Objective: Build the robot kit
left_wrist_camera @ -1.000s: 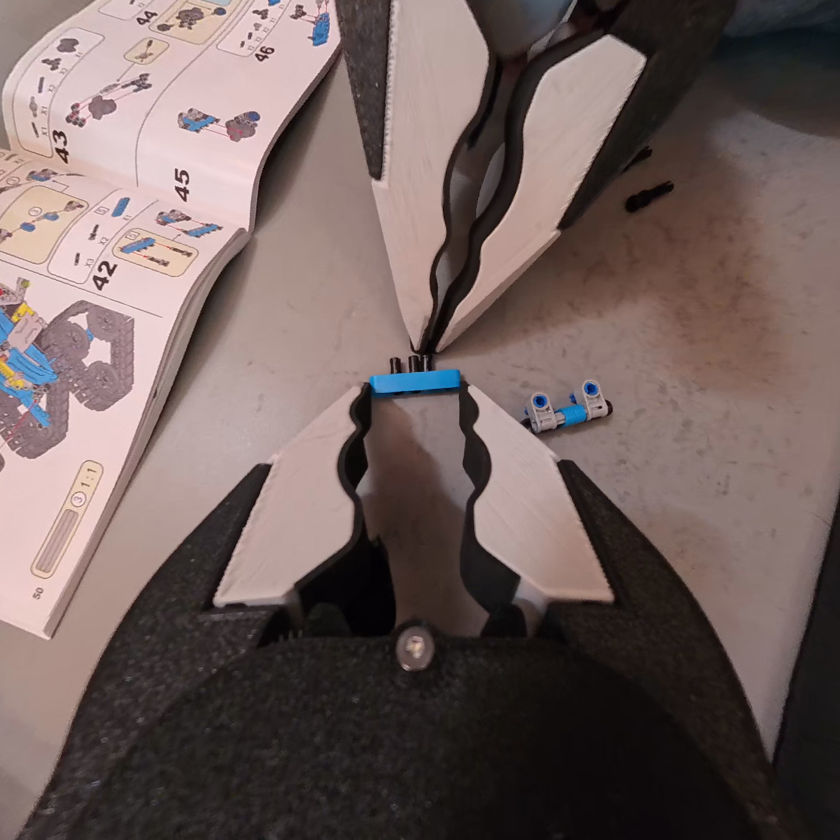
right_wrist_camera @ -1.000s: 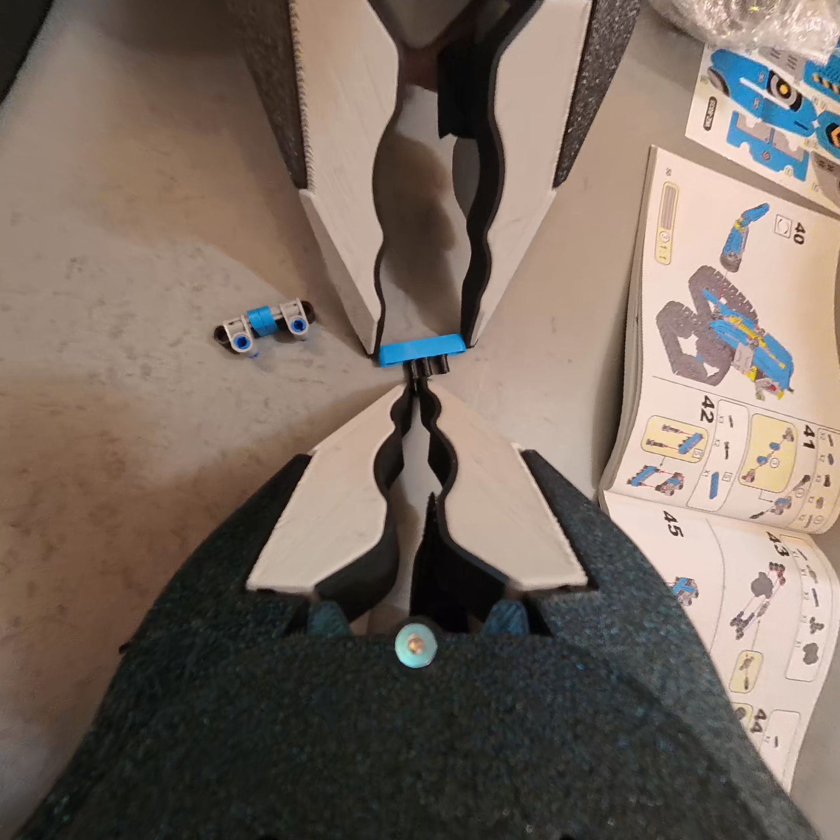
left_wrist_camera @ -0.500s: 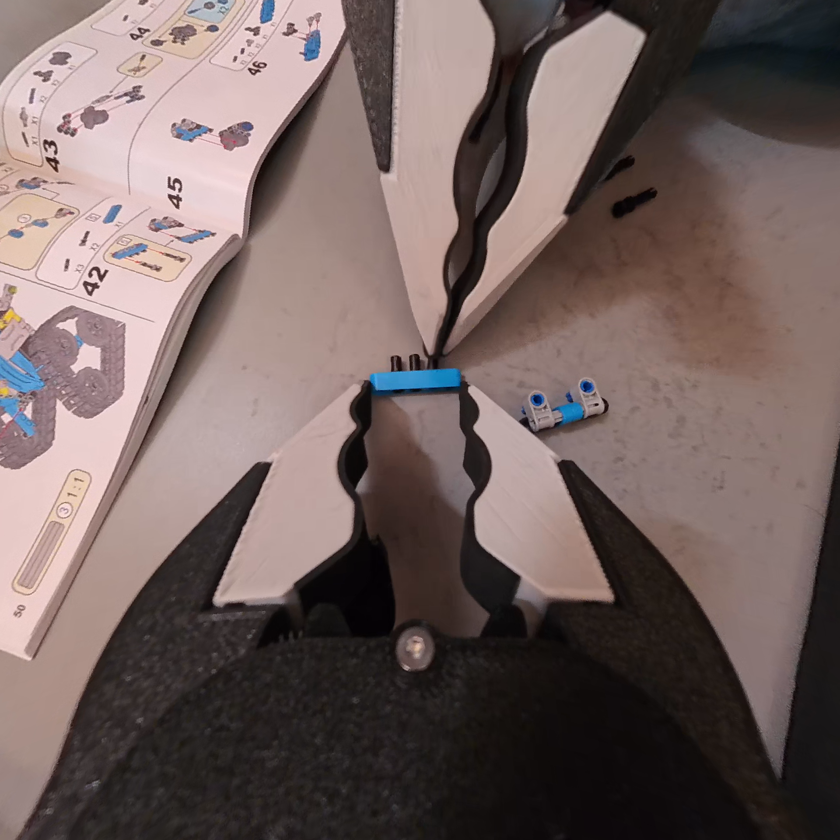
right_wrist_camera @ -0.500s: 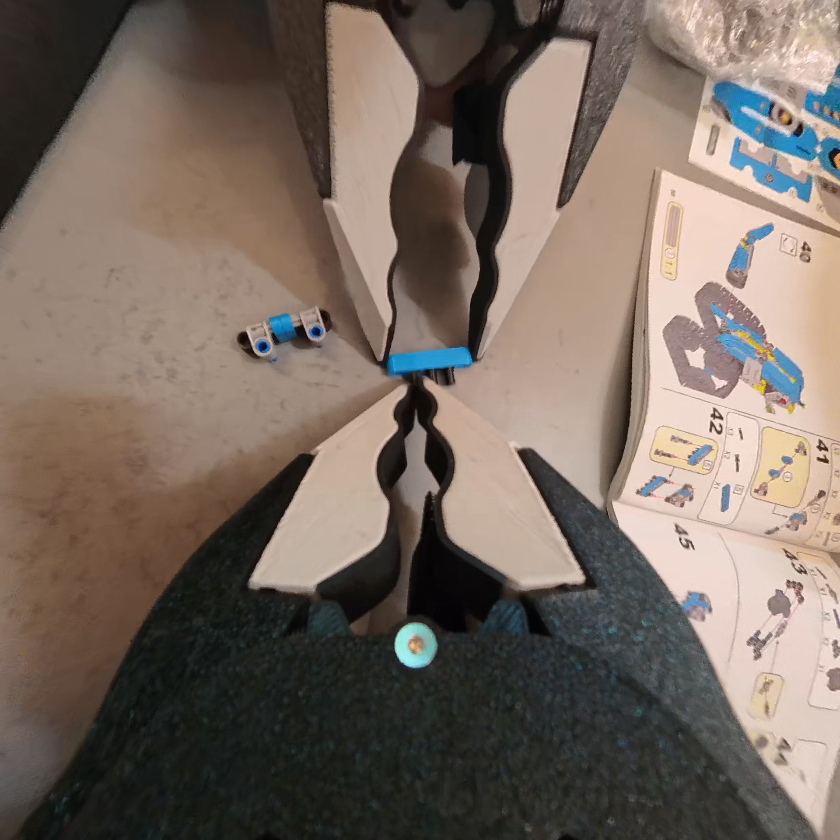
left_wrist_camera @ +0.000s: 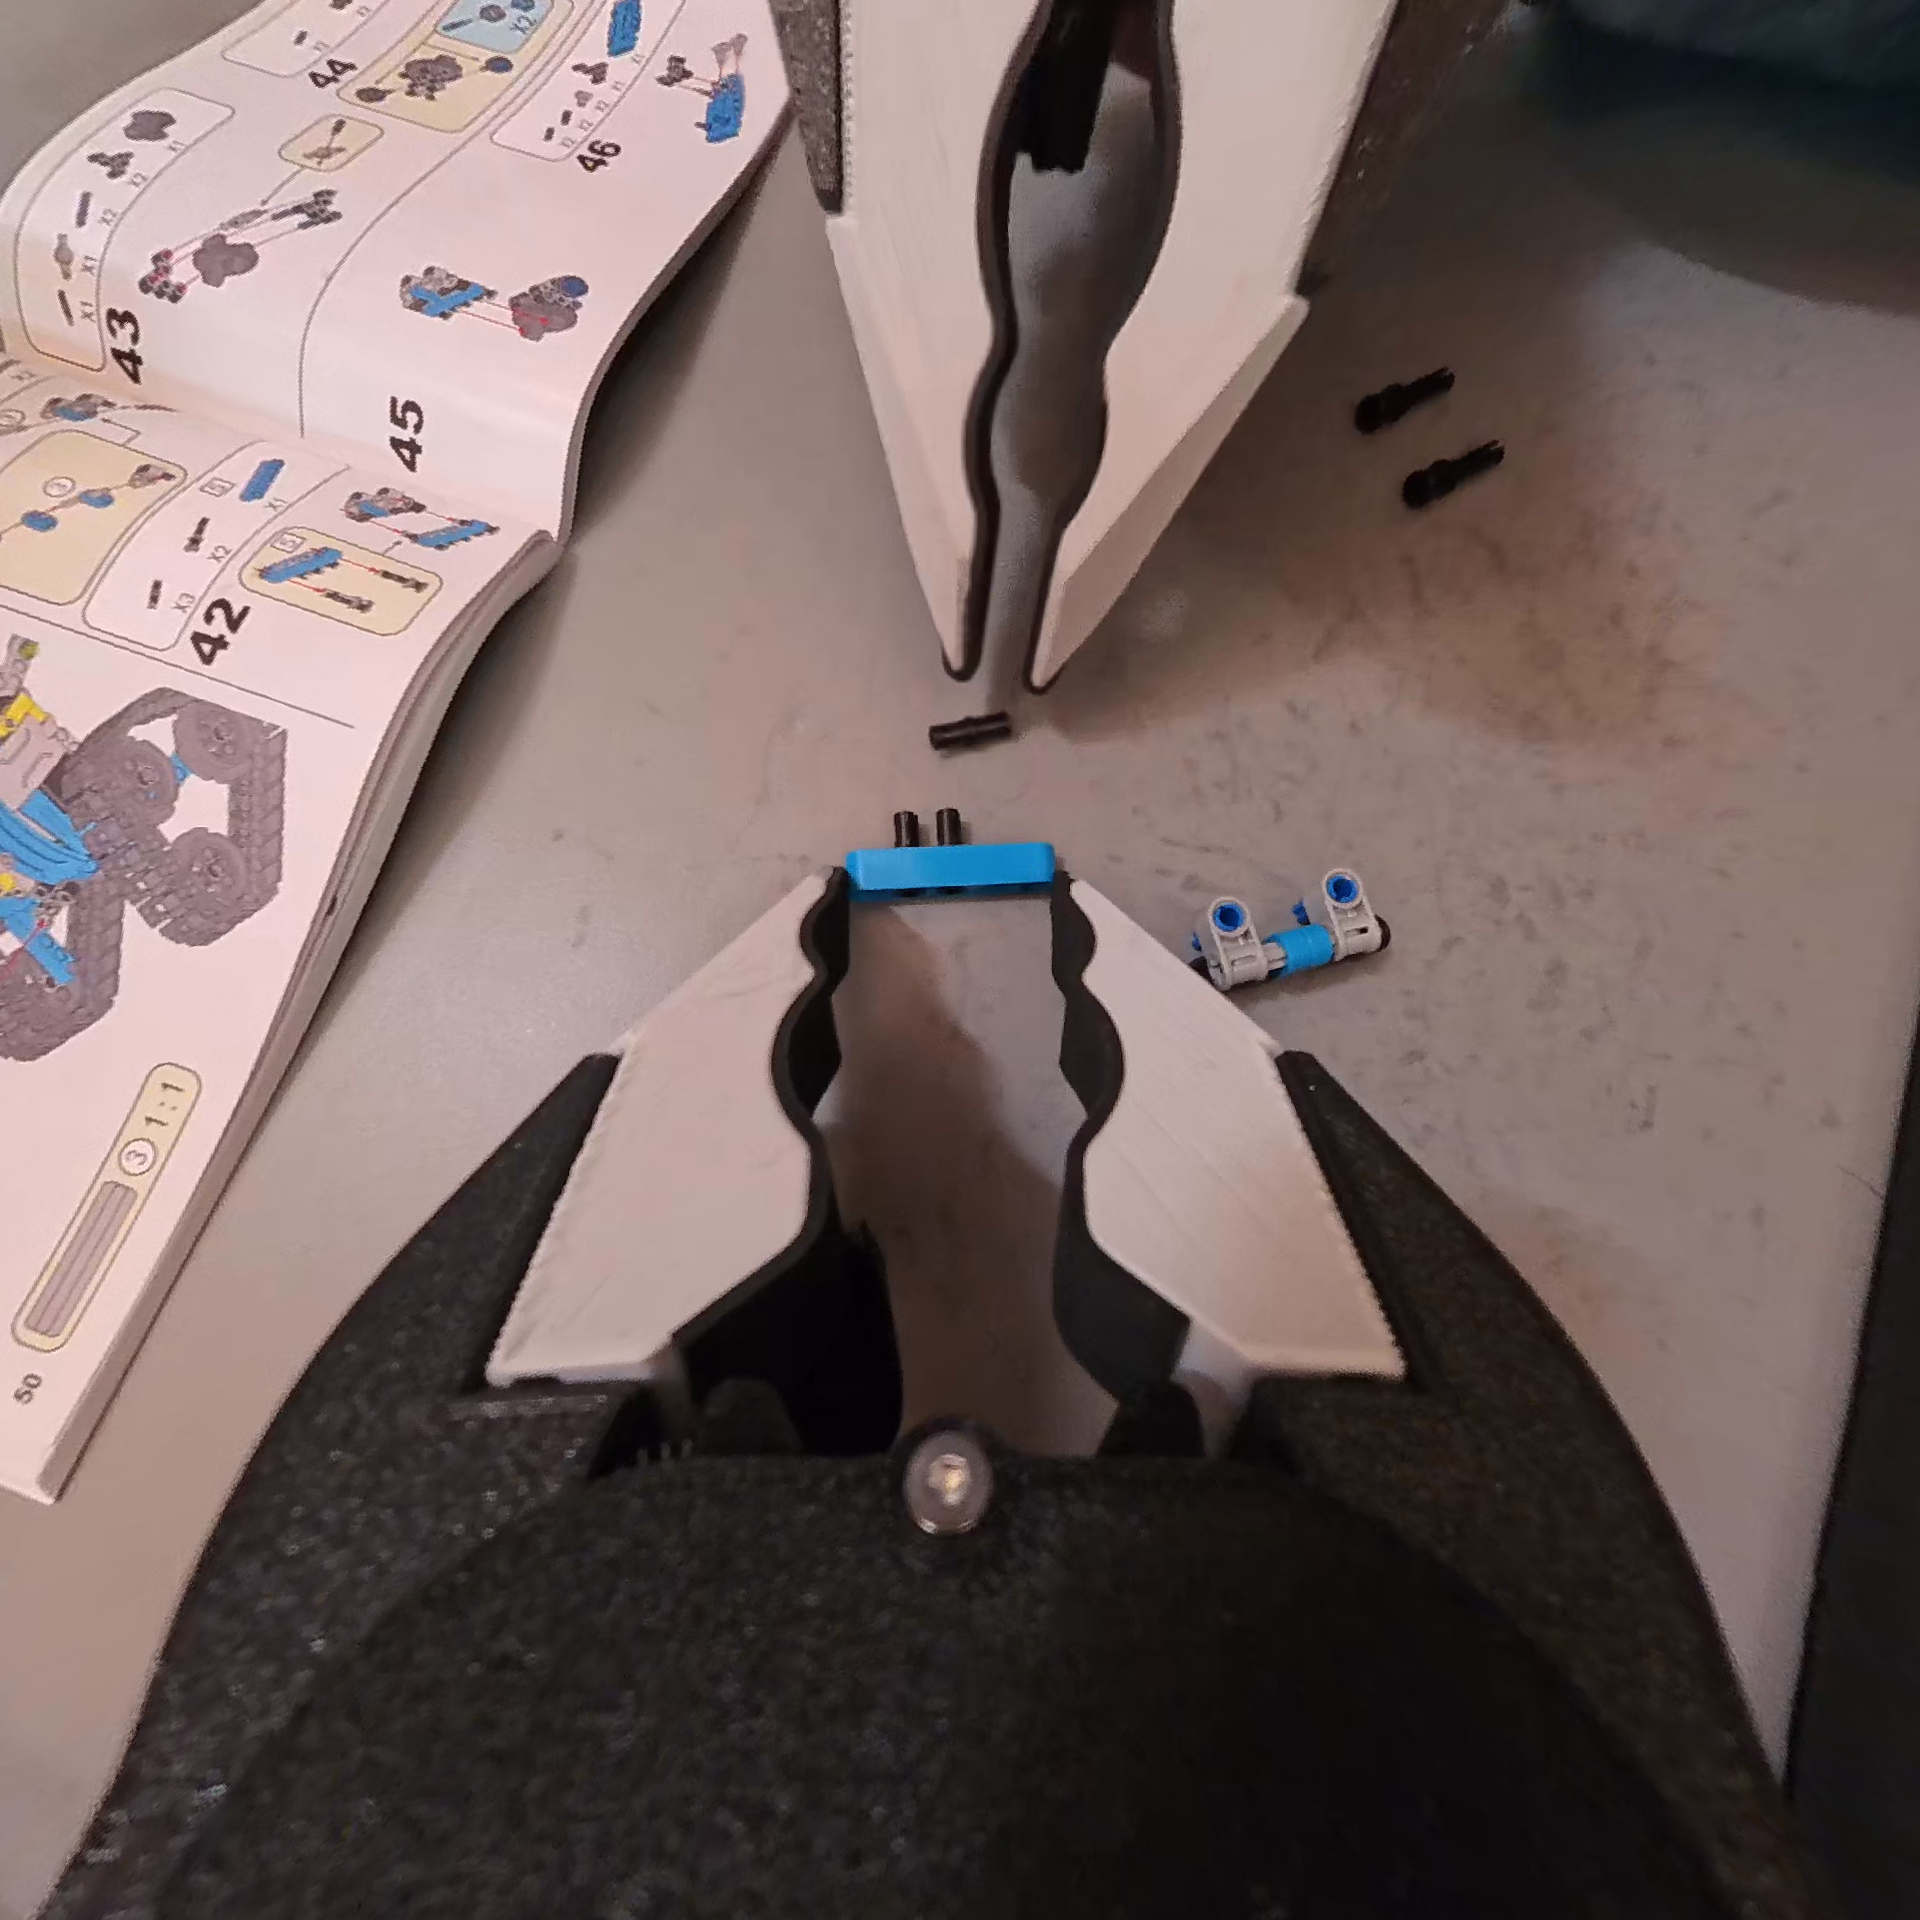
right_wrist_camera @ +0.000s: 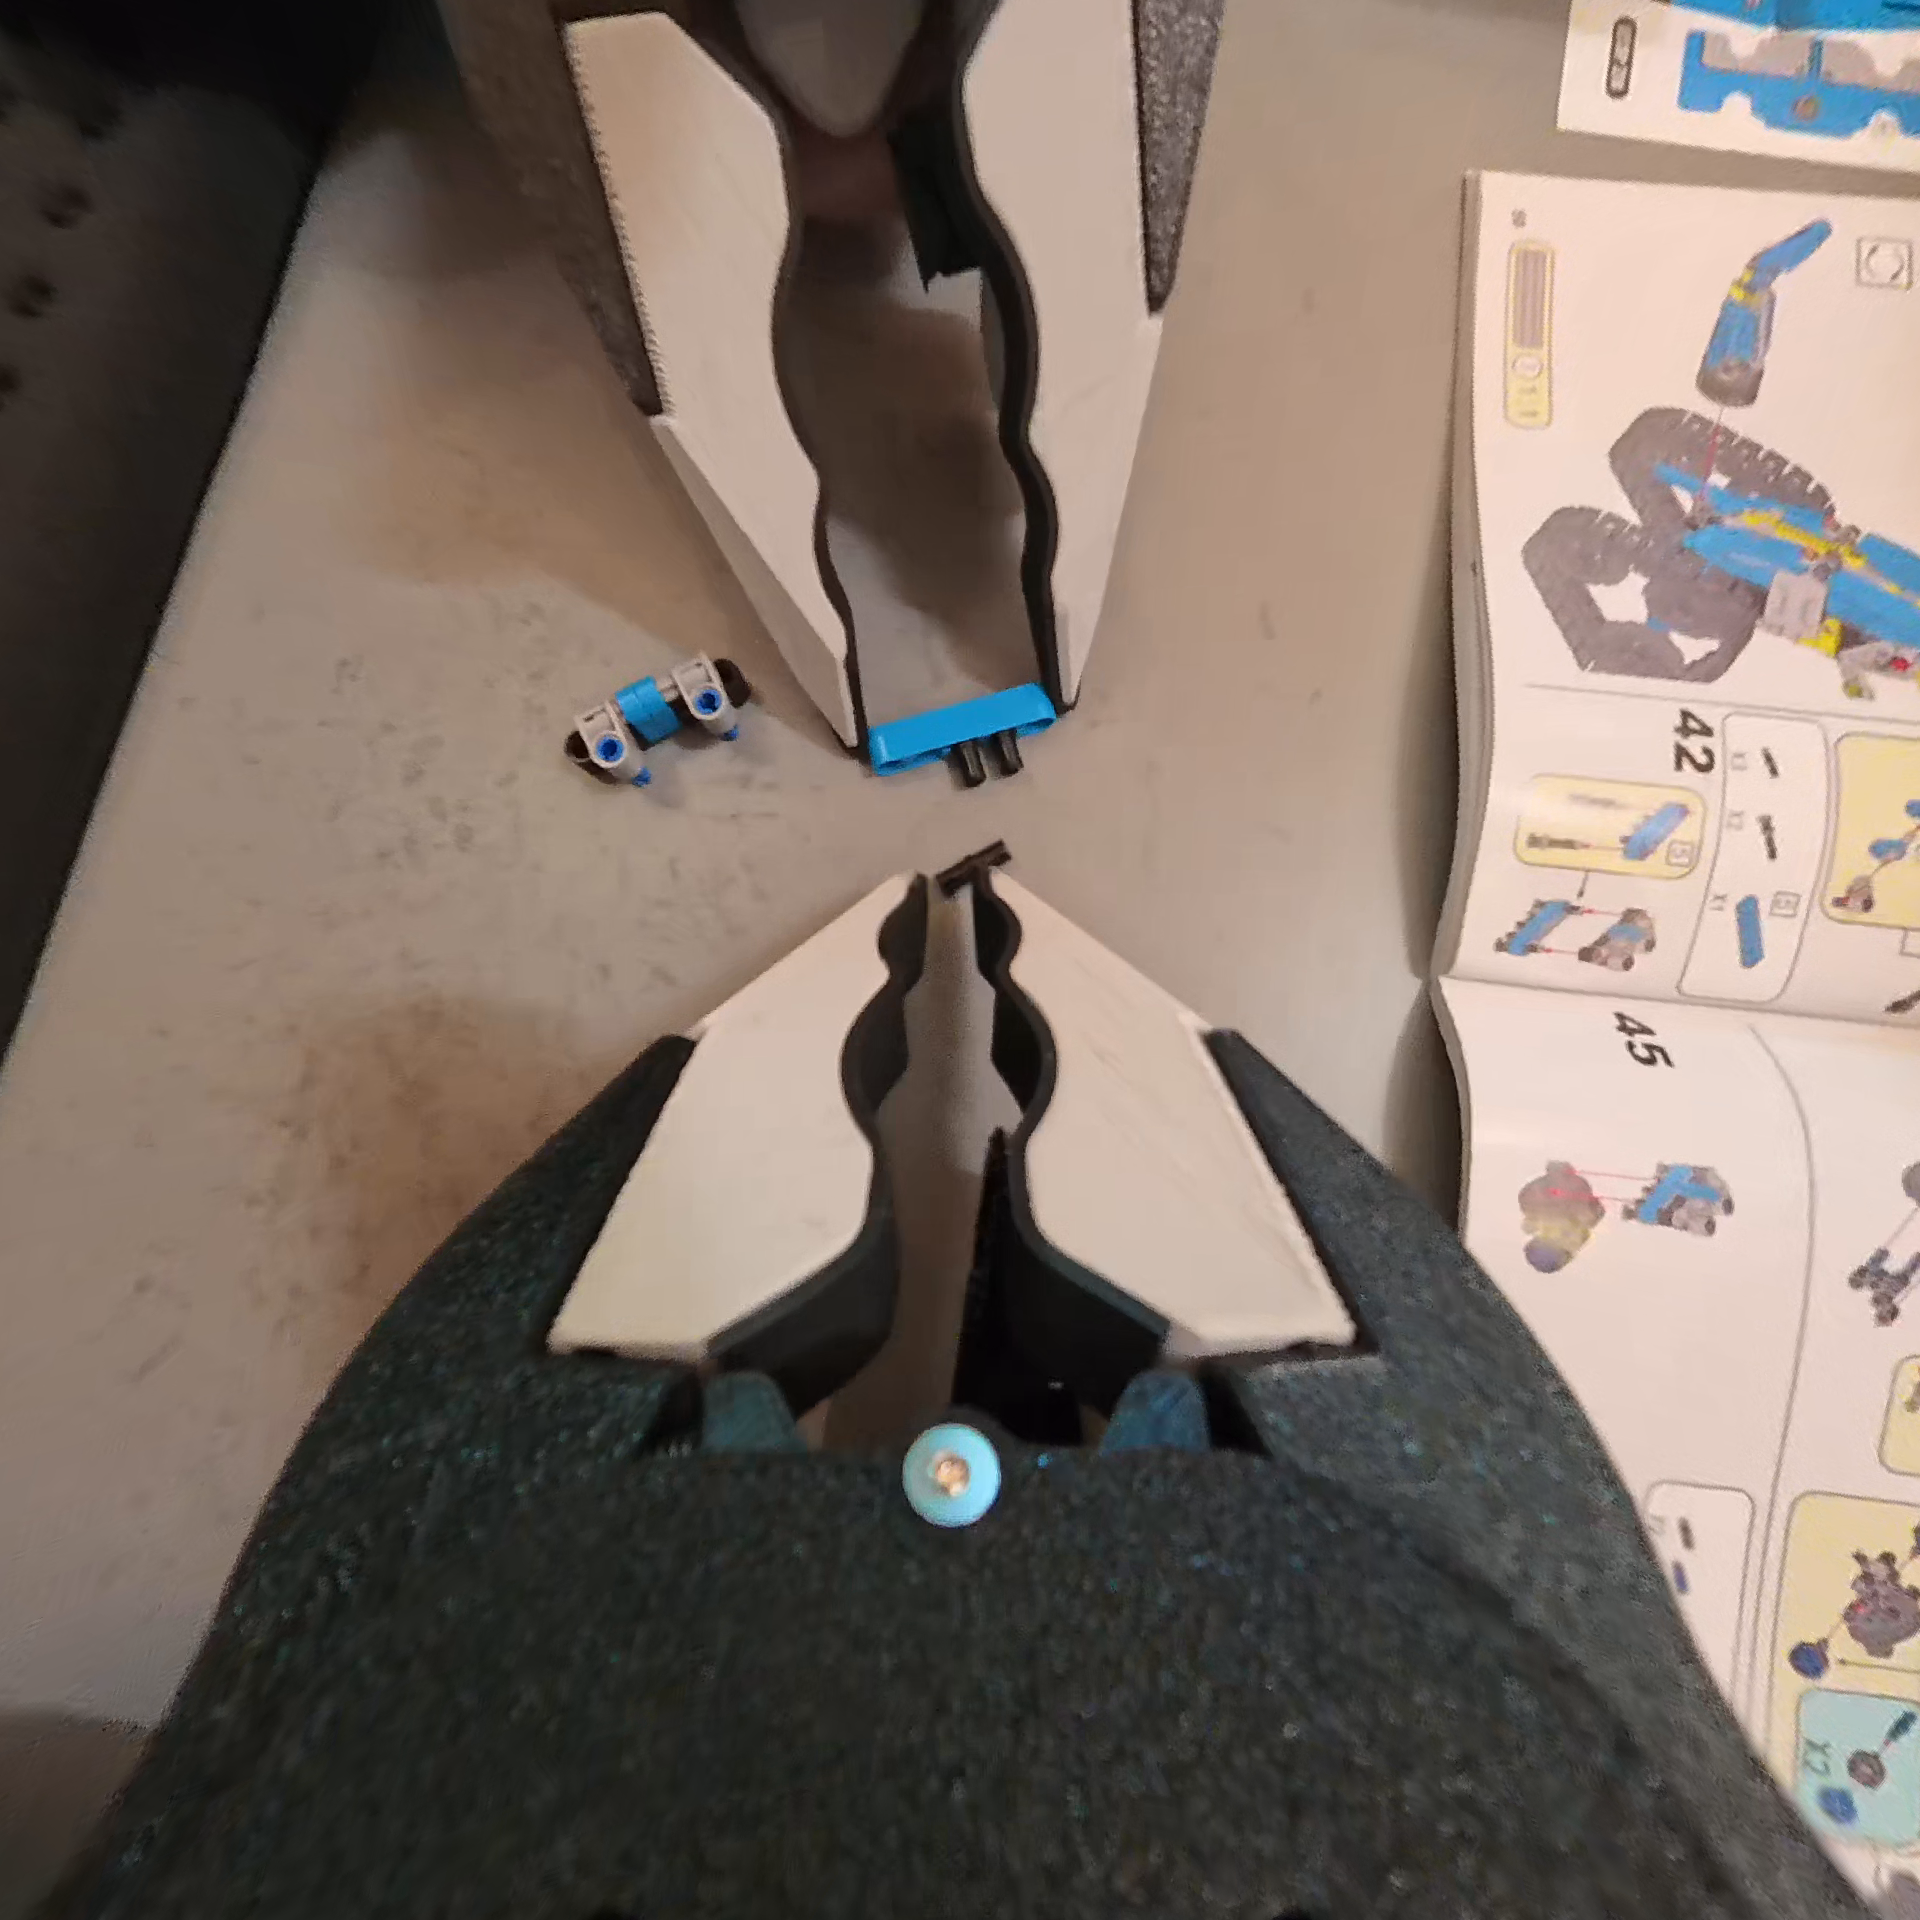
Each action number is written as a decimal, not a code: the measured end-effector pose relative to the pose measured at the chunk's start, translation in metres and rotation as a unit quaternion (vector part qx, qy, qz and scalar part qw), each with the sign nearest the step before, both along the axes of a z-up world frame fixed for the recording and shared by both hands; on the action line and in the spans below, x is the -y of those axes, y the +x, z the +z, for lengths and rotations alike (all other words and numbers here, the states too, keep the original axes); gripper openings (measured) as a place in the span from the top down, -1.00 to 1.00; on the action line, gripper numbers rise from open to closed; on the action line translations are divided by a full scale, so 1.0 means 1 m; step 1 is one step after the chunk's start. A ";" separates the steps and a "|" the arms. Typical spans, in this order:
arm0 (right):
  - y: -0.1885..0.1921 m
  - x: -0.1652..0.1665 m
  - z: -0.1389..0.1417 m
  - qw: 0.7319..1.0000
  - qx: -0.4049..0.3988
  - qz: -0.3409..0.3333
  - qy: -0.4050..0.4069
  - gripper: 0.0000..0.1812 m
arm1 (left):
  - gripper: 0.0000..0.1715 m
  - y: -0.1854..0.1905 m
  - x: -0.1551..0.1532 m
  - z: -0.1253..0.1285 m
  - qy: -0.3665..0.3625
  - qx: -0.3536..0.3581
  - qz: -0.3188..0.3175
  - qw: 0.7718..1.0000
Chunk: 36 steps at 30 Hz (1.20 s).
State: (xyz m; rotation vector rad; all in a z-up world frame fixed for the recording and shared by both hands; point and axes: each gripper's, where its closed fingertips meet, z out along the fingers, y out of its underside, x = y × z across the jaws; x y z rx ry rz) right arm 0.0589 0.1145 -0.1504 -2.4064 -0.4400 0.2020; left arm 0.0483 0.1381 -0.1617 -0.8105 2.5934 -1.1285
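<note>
The grey tabletop (left_wrist_camera: 644,810) carried everything, mottled brown toward 3 o'clock in the left wrist view. An open booklet (left_wrist_camera: 260,436) of building steps lay at 10 o'clock in that view and at 3 o'clock in the right wrist view, with a printed sheet (right_wrist_camera: 1756,94) beyond it at 1 o'clock there.

The left tongs (left_wrist_camera: 951,883) were clamped on a beam (left_wrist_camera: 951,869), a short blue bar held crosswise by its two ends between the tips, above the tabletop. Two black pegs (left_wrist_camera: 925,828) stood out of the beam's far side, side by side, pointing toward the other tongs.

The right tongs (right_wrist_camera: 961,881) faced them from 12 o'clock in the left wrist view, tips slightly parted with a narrow gap between them and gripping nothing. A loose black pin (left_wrist_camera: 969,730) lay crosswise just beyond those tips, between them and the beam, apart from both; whether it touched the tips could not be told from the right wrist view.

A small grey-and-blue piece (left_wrist_camera: 1288,940) lay on the tabletop just beside the left tongs, at 3 o'clock from the beam. Two more black pins (left_wrist_camera: 1429,442) lay near each other at 2 o'clock, well apart from the rest.
</note>
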 end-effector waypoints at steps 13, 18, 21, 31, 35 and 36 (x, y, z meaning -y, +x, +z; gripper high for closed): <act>0.011 -0.003 -0.012 0.999 0.016 -0.032 -0.016 0.92 | 0.55 0.000 0.000 0.000 -0.002 -0.001 0.005 1.000; 0.010 -0.002 -0.013 1.000 0.022 -0.021 -0.003 0.94 | 0.55 0.000 0.000 0.000 -0.002 0.000 0.005 1.000; 0.010 -0.002 -0.013 1.000 -0.010 -0.026 0.011 0.95 | 0.54 0.000 0.000 0.000 -0.003 0.000 0.005 1.000; -0.004 -0.014 -0.012 0.992 0.123 0.033 -0.012 0.97 | 0.55 0.000 0.000 0.000 -0.004 -0.001 0.004 1.000; -0.009 -0.019 -0.011 0.990 0.136 0.042 -0.005 0.97 | 0.55 0.001 -0.001 0.000 -0.004 -0.001 0.008 1.000; -0.009 -0.019 -0.011 0.990 0.138 0.043 -0.003 0.97 | 0.55 0.001 -0.001 0.000 -0.005 -0.002 0.008 1.000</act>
